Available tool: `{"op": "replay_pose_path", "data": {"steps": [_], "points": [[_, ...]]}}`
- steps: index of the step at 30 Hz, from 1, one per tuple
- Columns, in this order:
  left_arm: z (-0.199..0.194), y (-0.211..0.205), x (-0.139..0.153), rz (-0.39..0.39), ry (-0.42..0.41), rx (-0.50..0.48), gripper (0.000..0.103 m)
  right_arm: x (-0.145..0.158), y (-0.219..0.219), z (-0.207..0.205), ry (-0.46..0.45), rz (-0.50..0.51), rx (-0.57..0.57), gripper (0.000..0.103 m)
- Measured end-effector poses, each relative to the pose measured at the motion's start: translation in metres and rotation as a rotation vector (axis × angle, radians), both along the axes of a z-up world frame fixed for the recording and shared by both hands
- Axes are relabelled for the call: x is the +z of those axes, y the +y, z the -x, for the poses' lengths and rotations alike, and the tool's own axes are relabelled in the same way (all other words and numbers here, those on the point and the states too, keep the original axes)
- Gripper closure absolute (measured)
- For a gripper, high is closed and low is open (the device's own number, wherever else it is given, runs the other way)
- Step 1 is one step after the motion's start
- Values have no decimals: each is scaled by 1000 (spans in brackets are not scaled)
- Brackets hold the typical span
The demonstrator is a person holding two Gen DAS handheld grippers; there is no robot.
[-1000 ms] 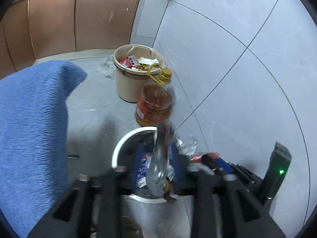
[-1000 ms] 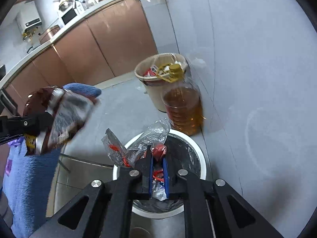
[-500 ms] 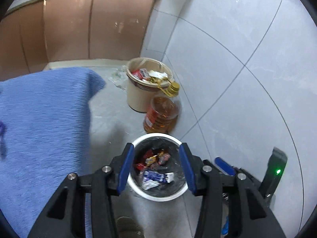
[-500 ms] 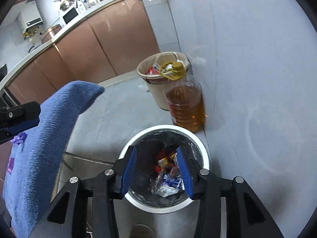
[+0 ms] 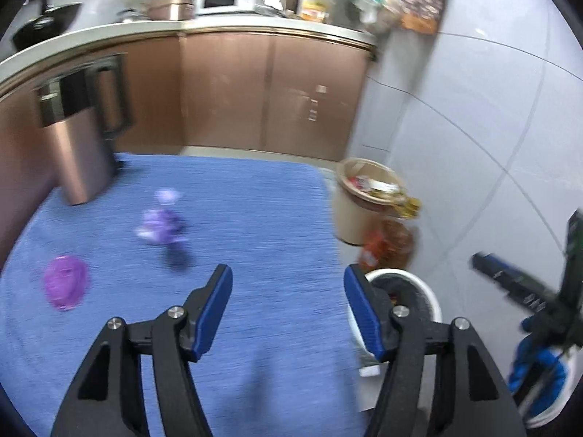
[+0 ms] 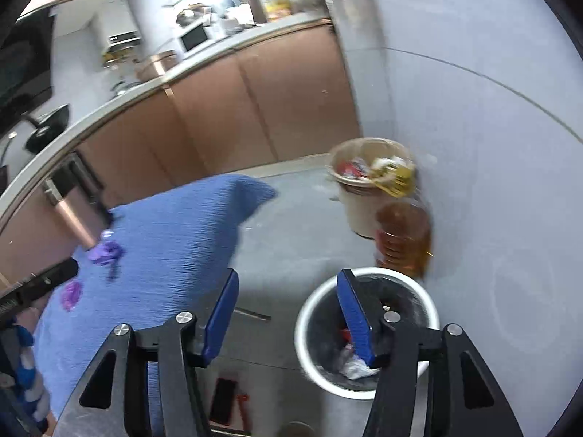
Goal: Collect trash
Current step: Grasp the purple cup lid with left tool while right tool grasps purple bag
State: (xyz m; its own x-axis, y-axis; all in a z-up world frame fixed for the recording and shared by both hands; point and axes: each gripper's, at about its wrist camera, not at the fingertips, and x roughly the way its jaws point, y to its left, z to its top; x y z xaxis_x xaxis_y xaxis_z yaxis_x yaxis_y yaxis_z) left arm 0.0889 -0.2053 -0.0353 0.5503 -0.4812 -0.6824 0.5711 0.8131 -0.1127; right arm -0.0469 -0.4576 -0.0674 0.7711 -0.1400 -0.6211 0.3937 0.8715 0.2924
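The left gripper (image 5: pixel 288 284) hangs over a blue cloth (image 5: pixel 226 225) spread on a table, its blue-padded jaws apart and opening, with nothing between them. On the cloth lie two pieces of purple trash: a crumpled purple wrapper (image 5: pixel 160 225) toward the far side and a flatter purple wrapper (image 5: pixel 65 287) nearer the left edge, well apart from each other. A copper-coloured metal bin (image 5: pixel 80 138) stands at the cloth's far left corner.

The right gripper (image 6: pixel 288 298) is off the cloth's right edge, above the floor, its jaws also apart and opening and empty. Just under its right finger stands a white-rimmed waste bin (image 6: pixel 364 331) lined in black, with wrappers and scraps lying inside. Behind that bin, against the tiled wall (image 6: pixel 492 145), stands a large bottle of amber oil (image 6: pixel 404 236), and just beyond it a beige bucket (image 6: pixel 368 189) heaped with rubbish. In the left wrist view the right gripper shows at the right edge as a dark blurred bar, with a blue-and-white glove (image 5: pixel 539 367) below it
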Motion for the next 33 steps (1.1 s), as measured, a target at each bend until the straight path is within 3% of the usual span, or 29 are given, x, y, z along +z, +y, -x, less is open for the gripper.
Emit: {"op": "replay_pose_path", "data": {"steps": [6,10,14,20,26,33], "points": [[-42,90,-15,-59,-32,187,38,23,50,-49,-22,22,145,24],[-81,142,-34,-92,-17,336,38,28,87,-92,-10,27,249,19],[-116,168,-56,-110,23,407,38,24,123,-135,15,52,341,16],[-157,177,-89,-140,84,415,38,2,163,-194,63,48,455,15],[-176,179,-107,-140,96,392,29,-25,180,-245,112,10,500,15],[-184,178,-108,-122,87,385,27,-50,197,-290,126,-40,531,15]]}}
